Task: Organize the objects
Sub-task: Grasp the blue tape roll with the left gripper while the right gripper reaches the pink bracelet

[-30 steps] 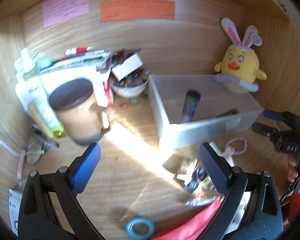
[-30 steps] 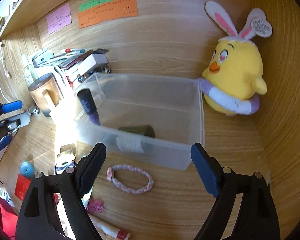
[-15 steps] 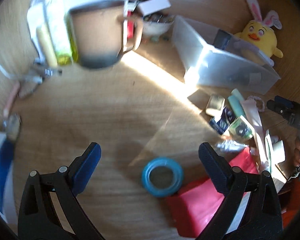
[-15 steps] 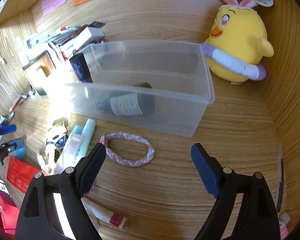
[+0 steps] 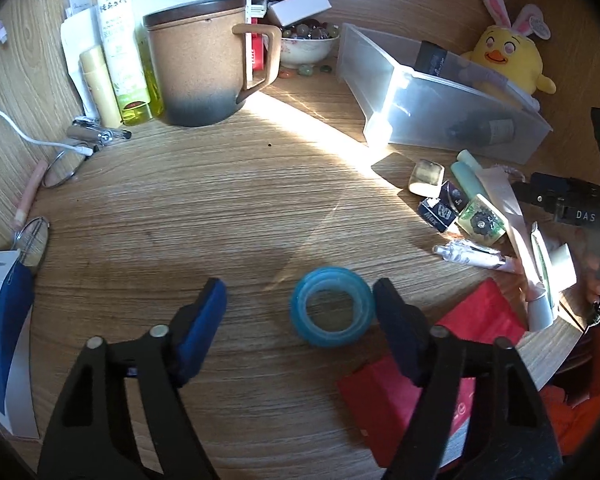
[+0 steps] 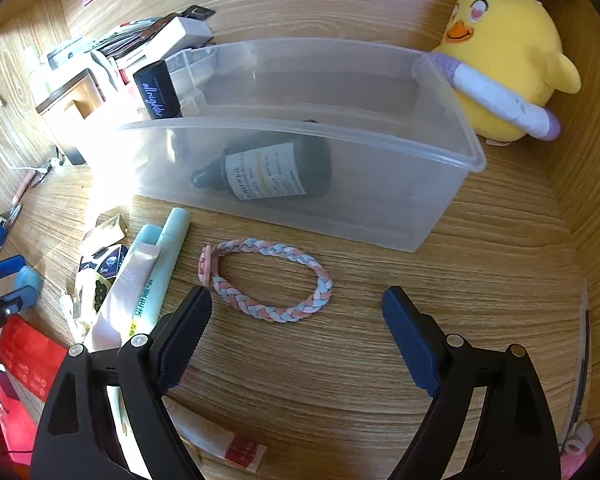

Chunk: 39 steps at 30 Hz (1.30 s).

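Holding both grippers spread wide over the wooden desk [image 5: 220, 200] right now, nothing in either one. My left gripper [image 5: 300, 304] has a blue tape ring [image 5: 331, 311] lying flat between its fingers, much closer to the right pad, maybe touching it, hard to tell. A red packet [image 5: 440, 360] sits just beside the ring under that same finger. A bit further out on the right there's a messy pile: a white pen [image 5: 472, 256], some small sachets [image 5: 460, 208] and a mint tube [image 5: 466, 164]. Far left at the back is a big brown mug [image 5: 204, 68] with a lid on it, standing next to a yellow-green bottle [image 5: 118, 40], and a bowl [image 5: 308, 46] of stones behind. My right gripper [image 6: 296, 312] is hovering over a braided bracelet [image 6: 266, 280] in pink, blue and white, lying flat on the desk just ahead of the fingers, not touching them. The tubes lie just to its left. Past the bracelet is a clear plastic bin [image 6: 440, 208] with a dark bottle [image 6: 276, 172] on its side inside and a black tube [image 6: 158, 90] leaning upright in the far left corner. A yellow chick plush [image 6: 504, 56] with bunny ears sits against the bin's far right corner.
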Available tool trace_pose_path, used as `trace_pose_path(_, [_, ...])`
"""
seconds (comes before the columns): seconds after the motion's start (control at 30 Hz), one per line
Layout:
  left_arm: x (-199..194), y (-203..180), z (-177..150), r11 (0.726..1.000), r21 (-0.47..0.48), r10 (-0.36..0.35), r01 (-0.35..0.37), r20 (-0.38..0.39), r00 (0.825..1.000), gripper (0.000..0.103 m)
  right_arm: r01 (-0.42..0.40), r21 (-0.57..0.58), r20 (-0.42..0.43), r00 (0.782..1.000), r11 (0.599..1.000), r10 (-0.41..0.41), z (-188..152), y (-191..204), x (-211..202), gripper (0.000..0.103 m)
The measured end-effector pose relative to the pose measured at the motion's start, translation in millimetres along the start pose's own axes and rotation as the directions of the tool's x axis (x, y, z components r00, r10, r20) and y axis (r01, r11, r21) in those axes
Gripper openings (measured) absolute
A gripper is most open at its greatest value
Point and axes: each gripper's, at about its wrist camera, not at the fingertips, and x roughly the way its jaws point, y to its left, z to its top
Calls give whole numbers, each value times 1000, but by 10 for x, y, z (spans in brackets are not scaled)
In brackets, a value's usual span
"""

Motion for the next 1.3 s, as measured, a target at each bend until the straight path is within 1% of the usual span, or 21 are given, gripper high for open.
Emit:
trace_pose_path(0.03, [-12, 4, -12, 1000, 2, 4, -4, 4, 1000, 67, 0, -6, -2, 1000, 1000, 0, 8, 13, 8, 86])
trace_pose_path(0.1, [-22, 2, -21, 1000, 7, 11, -11, 10, 1000, 50, 2, -18, -6, 1000, 1000, -2, 26, 45, 30, 86])
trace_pose_path(0.13, [-32, -2, -28, 1000, 12, 11, -11, 12, 1000, 46, 0, -22, -6, 1000, 1000, 0, 34, 59, 38, 86])
trace_pose_path(0.17, [-40, 0, -32, 1000, 15, 6, -7, 13, 1000, 38, -1, -27, -7, 1000, 1000, 0, 44, 77, 49, 86])
trace_pose_path(0.27, [-38, -23, -37, 1000, 24, -9, 8, 22, 1000, 39, 7, -39, -8, 1000, 999, -7, 84, 126, 88, 86])
trace_pose_path(0.37, [-24, -74, -18, 999, 42, 0, -2, 33, 999, 39, 40, -45, -2, 999, 998, -40, 119, 155, 136, 86])
trace_pose_path(0.43, [-34, -95, 10, 999, 46, -11, 9, 42, 999, 39, 53, -52, 3, 999, 997, -53, 126, 168, 153, 86])
trace_pose_path(0.53, [-63, -128, 75, 998, 57, -14, 10, 65, 998, 39, 55, -51, 11, 998, 997, -55, 117, 137, 137, 84])
trace_pose_path(0.57, [-74, -137, 103, 998, 60, -18, 14, 73, 997, 39, 54, -48, 15, 998, 997, -53, 110, 125, 132, 80])
trace_pose_path(0.6, [-82, -145, 126, 998, 62, -23, 18, 80, 997, 39, 55, -47, 23, 998, 997, -54, 110, 117, 122, 73])
trace_pose_path(0.63, [-92, -163, 161, 998, 65, -28, 22, 91, 995, 39, 55, -47, 28, 998, 997, -54, 111, 112, 116, 69])
trace_pose_path(0.7, [-108, -191, 208, 997, 70, -34, 27, 108, 994, 39, 52, -49, 37, 998, 997, -50, 110, 96, 100, 55])
trace_pose_path(0.73, [-115, -210, 238, 997, 72, -40, 32, 116, 992, 39, 51, -51, 40, 998, 997, -49, 110, 92, 96, 52])
trace_pose_path(0.8, [-126, -251, 295, 996, 76, -55, 46, 131, 990, 39, 46, -59, 46, 998, 997, -44, 99, 80, 77, 36])
trace_pose_path(0.83, [-131, -273, 322, 996, 78, -62, 51, 139, 988, 39, 44, -61, 47, 998, 997, -42, 95, 74, 72, 33])
trace_pose_path(0.9, [-144, -329, 391, 995, 81, -78, 66, 155, 985, 39, 40, -70, 50, 998, 997, -36, 95, 61, 68, 15])
trace_pose_path(0.93, [-149, -350, 416, 994, 82, -85, 73, 161, 983, 39, 37, -69, 49, 998, 997, -33, 101, 45, 62, 12])
trace_pose_path(1.07, [-184, -465, 542, 991, 97, -113, 97, 186, 976, 39, 17, -57, 54, 998, 998, -14, 105, 56, 73, 10])
trace_pose_path(1.1, [-193, -496, 578, 990, 103, -120, 101, 192, 974, 39, 20, -57, 63, 998, 998, -16, 95, 47, 50, 8])
trace_pose_path(1.3, [-211, -669, 772, 985, 125, -148, 123, 217, 965, 39, 24, -48, 123, 992, 999, -18, 39, 11, -162, 6])
